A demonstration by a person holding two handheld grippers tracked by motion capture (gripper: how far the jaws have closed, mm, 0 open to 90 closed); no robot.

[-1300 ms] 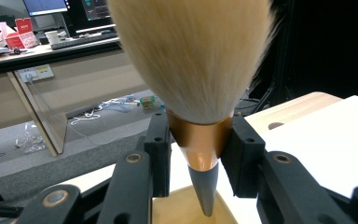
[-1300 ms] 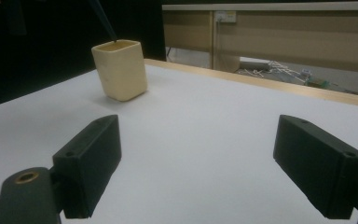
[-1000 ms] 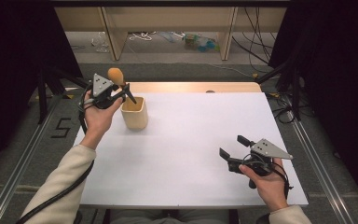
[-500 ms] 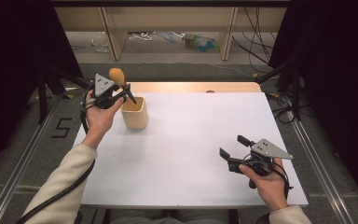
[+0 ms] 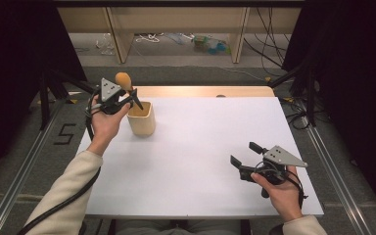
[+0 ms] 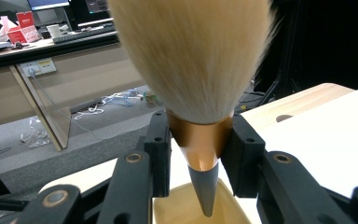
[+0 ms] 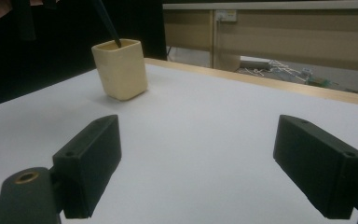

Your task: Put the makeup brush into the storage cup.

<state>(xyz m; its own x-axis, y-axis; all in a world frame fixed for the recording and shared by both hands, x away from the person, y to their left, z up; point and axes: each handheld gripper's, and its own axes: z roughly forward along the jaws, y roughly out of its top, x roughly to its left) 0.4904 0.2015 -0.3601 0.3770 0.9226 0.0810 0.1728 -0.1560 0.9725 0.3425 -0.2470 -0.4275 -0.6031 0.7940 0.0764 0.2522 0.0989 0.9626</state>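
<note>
Table (image 5: 200, 161): white top, wooden strip along its far edge; all positions below are given relative to the cup.

Cup (image 5: 141, 118): cream, squarish, upright on the table near the far left corner. In the right gripper view the cup (image 7: 120, 68) stands alone on the white surface, with a dark pointed handle tip dipping into its mouth.

Left gripper (image 5: 125, 100): held just above and to the left of the cup, at its rim. Jaws pinched on the copper ferrule of a brush. In the left gripper view the left gripper (image 6: 200, 149) clamps both sides of the ferrule, and the cup's opening lies directly below.

Right gripper (image 5: 244, 161): well apart from the cup, toward the near right of the table, low over the surface. Jaws spread wide, nothing between them; the right gripper (image 7: 214, 168) frames bare white tabletop.

Brush (image 5: 126, 85): bristles up, tan and fluffy; brush (image 6: 200, 84) has its grey pointed handle end down, inside the cup mouth. Whether it touches the bottom cannot be told.
</note>
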